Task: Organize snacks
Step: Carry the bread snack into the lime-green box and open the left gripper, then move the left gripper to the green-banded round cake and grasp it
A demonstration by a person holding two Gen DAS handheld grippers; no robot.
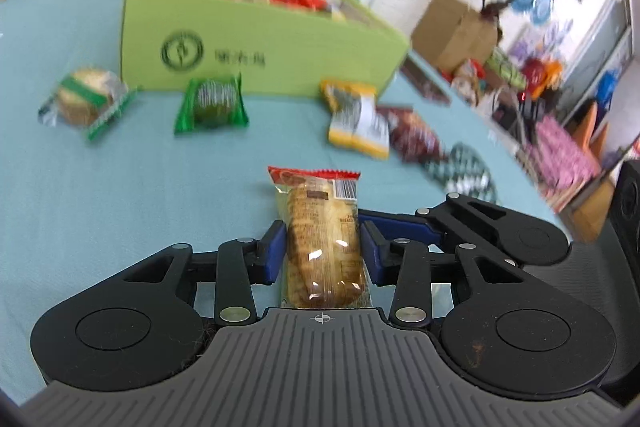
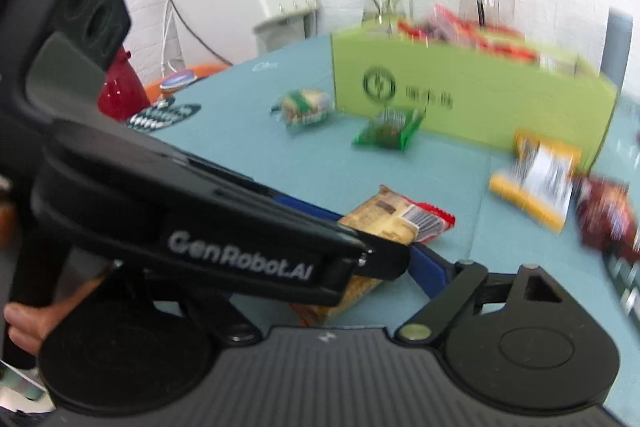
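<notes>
Left gripper (image 2: 384, 247) crosses frame, clamped on bread snack pack (image 2: 394, 217). Right gripper (image 2: 400, 267): only its right blue finger (image 2: 430, 269) shows, state unclear. Green box (image 2: 472, 95) behind, red packets inside; green packet (image 2: 388, 133), yellow packet (image 2: 534, 181) on teal tablecloth (image 2: 260, 155).

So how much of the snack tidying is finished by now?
Part done: the green box already holds several red-wrapped packets. In hand: the left gripper clamps a clear-wrapped pastry. Left on the blue tablecloth: a green-striped cake packet, a green packet, a yellow packet and a dark red one.
</notes>
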